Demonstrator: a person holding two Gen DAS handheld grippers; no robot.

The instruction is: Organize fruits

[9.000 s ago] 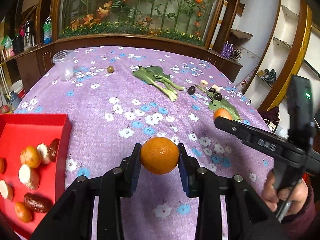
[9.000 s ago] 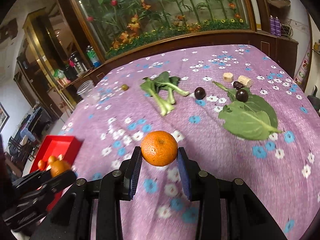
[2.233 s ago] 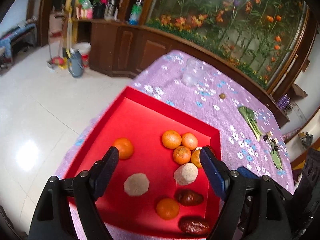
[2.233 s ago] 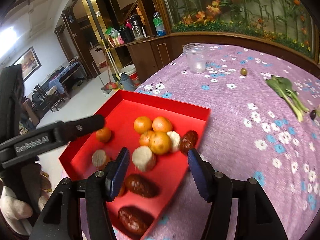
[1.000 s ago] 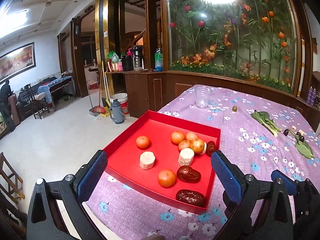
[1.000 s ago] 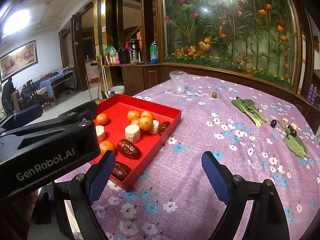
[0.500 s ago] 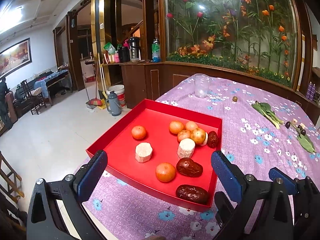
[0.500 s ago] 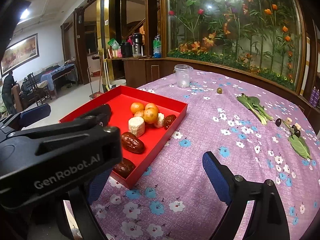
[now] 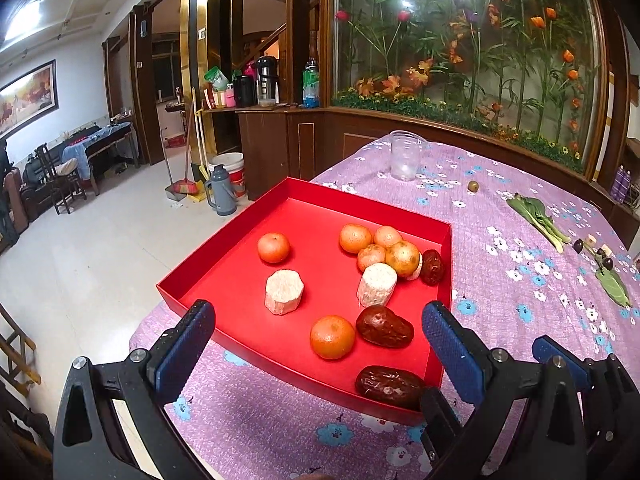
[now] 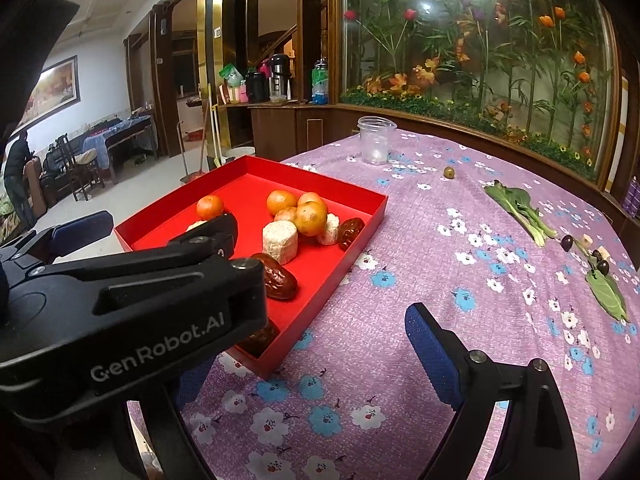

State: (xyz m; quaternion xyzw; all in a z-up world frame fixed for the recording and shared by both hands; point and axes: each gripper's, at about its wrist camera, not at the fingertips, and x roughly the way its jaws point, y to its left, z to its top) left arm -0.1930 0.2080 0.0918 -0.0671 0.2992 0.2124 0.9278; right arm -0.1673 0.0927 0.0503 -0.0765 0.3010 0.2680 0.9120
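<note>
A red tray (image 9: 224,264) at the table's left edge holds several oranges (image 9: 332,338), white cut chunks (image 9: 284,292) and dark red dates (image 9: 384,326). My left gripper (image 9: 316,312) hangs open just before the tray's near rim, with nothing between its blue pads. My right gripper (image 10: 312,340) is open and empty too, off the tray's (image 10: 344,256) near right corner. Its left finger is hidden behind the left gripper's black body (image 10: 140,292). A small green fruit (image 9: 473,186) and dark round fruits (image 9: 578,245) lie far off on the purple cloth.
A clear plastic cup (image 9: 405,155) stands beyond the tray. Leafy greens (image 9: 536,216), a flat leaf (image 9: 612,286) and small pale cubes lie at the far right. The table edge drops to the floor left of the tray. A wooden ledge rims the far side.
Both grippers earlier held an orange each; now both are empty and wide open. Over the last second they have sunk a little and drawn nearer the tray.
</note>
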